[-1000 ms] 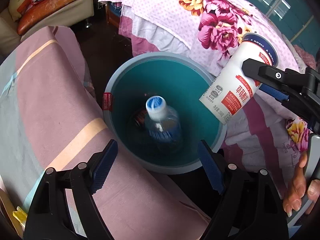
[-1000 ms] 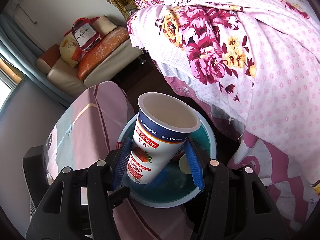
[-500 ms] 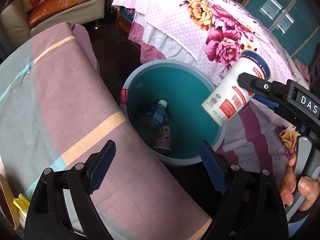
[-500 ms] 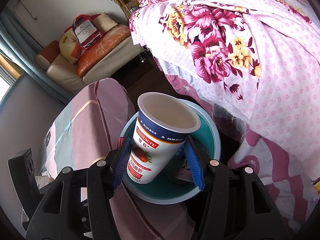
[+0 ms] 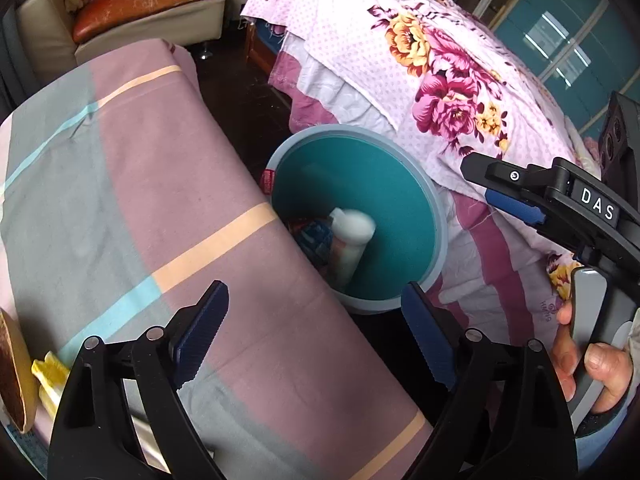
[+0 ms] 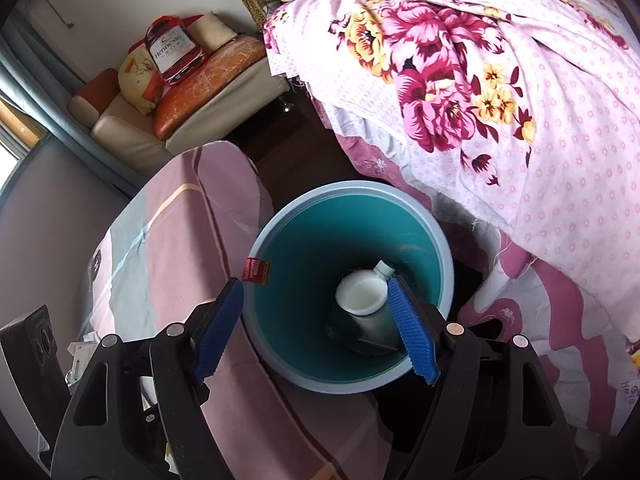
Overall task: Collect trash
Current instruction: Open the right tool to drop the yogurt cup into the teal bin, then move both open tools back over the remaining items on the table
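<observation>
My right gripper [image 6: 316, 328] is spread wide with nothing between the blue pads [image 6: 412, 332] — it hangs right over the mouth of the trash bin [image 6: 440, 240]. The yogurt cup [image 6: 360, 296] is down inside the bin, standing more or less upright with its open white mouth facing the camera, well below the claw and not touching it. In the right wrist view the cup sits just inside the right-hand pad's line of sight, closer to that pad than to the other one. A clear plastic bottle [image 6: 384, 269] pokes its capped neck out from behind the cup, leaning against it.

From the left wrist camera the cup [image 5: 352, 236] looks blurred, tilted against the near wall of the bin [image 5: 436, 216], with some blue and red packaging [image 5: 314, 236] beside it that I can't identify. My left gripper [image 5: 316, 332] is also splayed open and empty, hovering over the striped pink and grey cloth [image 5: 160, 184] just beside the bin's rim. The right gripper [image 5: 516, 196] shows up at the edge of that view too, held in a hand [image 5: 588, 364], up above the bin's far side next to the floral bedspread [image 5: 440, 80].
</observation>
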Demonstrator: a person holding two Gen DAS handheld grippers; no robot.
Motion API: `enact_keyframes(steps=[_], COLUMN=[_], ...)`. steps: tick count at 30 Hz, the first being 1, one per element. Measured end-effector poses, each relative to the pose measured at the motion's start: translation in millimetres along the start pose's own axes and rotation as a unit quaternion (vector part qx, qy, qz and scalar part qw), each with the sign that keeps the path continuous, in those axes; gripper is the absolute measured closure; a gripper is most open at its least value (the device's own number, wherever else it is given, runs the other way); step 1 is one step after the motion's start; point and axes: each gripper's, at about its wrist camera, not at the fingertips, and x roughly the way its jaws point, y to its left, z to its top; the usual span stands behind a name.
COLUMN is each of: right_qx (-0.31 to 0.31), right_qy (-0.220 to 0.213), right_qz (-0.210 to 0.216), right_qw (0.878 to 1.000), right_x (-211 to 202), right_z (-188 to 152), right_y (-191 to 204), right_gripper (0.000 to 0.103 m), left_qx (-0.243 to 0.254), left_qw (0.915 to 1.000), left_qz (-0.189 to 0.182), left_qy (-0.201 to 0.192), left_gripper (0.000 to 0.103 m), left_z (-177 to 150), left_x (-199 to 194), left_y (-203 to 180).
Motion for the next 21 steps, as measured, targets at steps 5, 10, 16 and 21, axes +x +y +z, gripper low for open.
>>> enact_keyframes(steps=[5,10,16,21], right_qx=[-0.006,-0.024,-0.057,-0.095], right_qy=[0.001,0.009,0.017,0.029], right_qz=[0.008,0.020,0.037,0.047], right_qw=[1.000,0.999,0.998,0.994], right_x=[-6,-12,-21,-24], right_z=[-6,-17,-33,-49], right_y=[13,35,70,106], right_gripper=[0.030,0.029,0.029,0.028], left_qx=[-0.011,-0.030,-0.063,-0.084], left_qw=[0.9998,0.9989,0.9964,0.9933], left_qz=[0.004,0.009,0.018,0.027], left_qy=[-0.018,-0.034,-0.054,-0.074], left_gripper=[0.014,0.013,0.013,0.013], left_z=[-15,-36,-63,-88], left_x=[-22,-46,-74,-101], left_y=[12,29,57,83])
